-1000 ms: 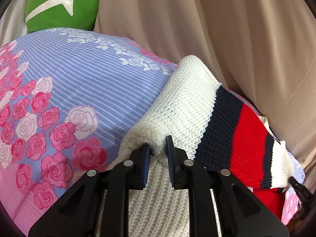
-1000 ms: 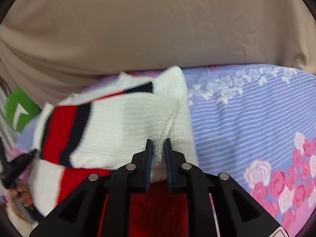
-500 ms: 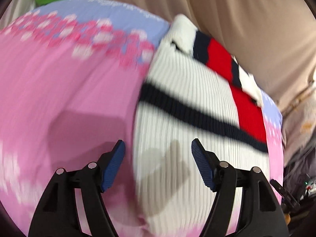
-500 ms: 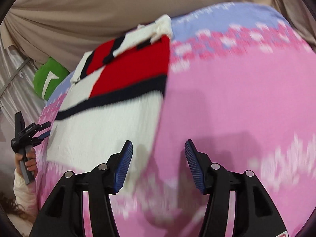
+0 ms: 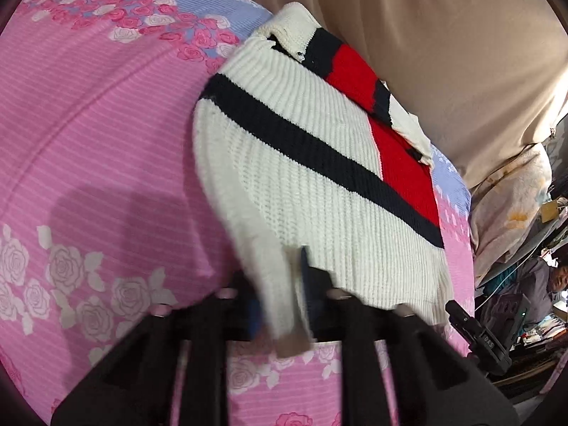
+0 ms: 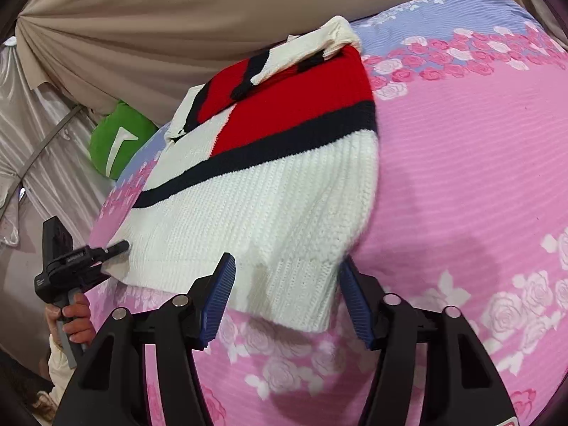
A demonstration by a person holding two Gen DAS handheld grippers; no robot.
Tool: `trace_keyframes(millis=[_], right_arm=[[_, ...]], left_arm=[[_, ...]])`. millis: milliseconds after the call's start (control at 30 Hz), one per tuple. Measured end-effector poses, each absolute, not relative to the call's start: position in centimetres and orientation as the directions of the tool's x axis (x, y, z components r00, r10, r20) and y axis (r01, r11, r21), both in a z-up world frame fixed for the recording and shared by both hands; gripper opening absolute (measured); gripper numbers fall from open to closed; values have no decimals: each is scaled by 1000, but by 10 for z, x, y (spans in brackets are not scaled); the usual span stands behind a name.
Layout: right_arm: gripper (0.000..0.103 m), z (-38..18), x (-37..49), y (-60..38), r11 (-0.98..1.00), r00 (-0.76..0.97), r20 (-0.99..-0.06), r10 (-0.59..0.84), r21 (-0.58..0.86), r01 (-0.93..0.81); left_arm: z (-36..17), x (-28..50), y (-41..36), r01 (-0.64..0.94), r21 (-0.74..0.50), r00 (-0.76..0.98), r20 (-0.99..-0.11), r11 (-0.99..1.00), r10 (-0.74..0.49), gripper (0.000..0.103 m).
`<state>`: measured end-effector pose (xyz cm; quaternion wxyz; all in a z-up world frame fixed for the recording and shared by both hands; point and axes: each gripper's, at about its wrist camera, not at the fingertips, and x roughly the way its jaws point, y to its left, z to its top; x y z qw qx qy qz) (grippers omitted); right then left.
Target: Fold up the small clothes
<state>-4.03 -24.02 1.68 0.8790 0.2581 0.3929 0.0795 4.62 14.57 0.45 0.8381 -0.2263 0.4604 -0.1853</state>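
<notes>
Both grippers have dropped back to the sweater [image 6: 269,220] hem; we are clamping the left gripper [image 5: 284,305] on it, closing the right gripper [image 6: 287,294] around its corner, before folding upward.

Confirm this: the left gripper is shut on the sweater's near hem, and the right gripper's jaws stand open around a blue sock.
Not a sock. The right wrist view shows the right gripper open around the sweater hem corner. The left gripper is indeed shut on the hem.

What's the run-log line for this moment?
left gripper: shut on sweater hem corner | right gripper: jaws closing, hem between, not pinched | sweater flat on bedsheet
</notes>
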Motion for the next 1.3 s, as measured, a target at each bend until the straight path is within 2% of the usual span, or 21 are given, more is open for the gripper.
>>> trace_keyframes(millis=[33, 133, 367, 467, 600, 800, 900, 1000, 1067, 1200, 1300], right_arm=[[13, 18, -40, -238, 856, 684, -649, 332, 513, 71], [10, 32, -52, -238, 854, 748, -582, 319, 519, 40], [7, 91, -115, -241, 862, 891, -339, 302, 497, -103], [7, 113, -148, -245, 852, 918, -230, 324, 493, -177], [6, 136, -188, -250, 844, 926, -102, 362, 458, -280], [6, 176, -246, -245, 829, 904, 90, 417, 369, -419], [6, 191, -258, -248, 824, 897, 155, 414, 355, -441], [6, 195, -246, -257, 822, 910, 150, 387, 389, -415], [5, 190, -224, -264, 828, 926, 102, 362, 421, -370], [5, 164, -146, -282, 821, 944, -63, 323, 514, -246], [5, 141, -89, -293, 814, 932, -185, 313, 558, -163]], left_arm=[[8, 44, 146, 103, -553, 521, -678, 827, -519, 7], [32, 29, 149, 145, -537, 586, -630, 831, -510, 6], [89, -25, 151, 287, -480, 684, -503, 829, -529, 5], [110, -58, 160, 346, -481, 713, -423, 806, -559, 5], [132, -95, 176, 402, -503, 730, -328, 765, -600, 5], [181, -148, 197, 501, -460, 770, -149, 733, -620, 6], [199, -158, 196, 528, -420, 779, -108, 738, -618, 6], [204, -147, 188, 512, -402, 787, -136, 759, -602, 6], [198, -124, 181, 481, -414, 784, -193, 773, -591, 6], [164, -44, 159, 378, -438, 743, -381, 816, -550, 6], [129, 17, 140, 285, -404, 717, -512, 869, -473, 6]])
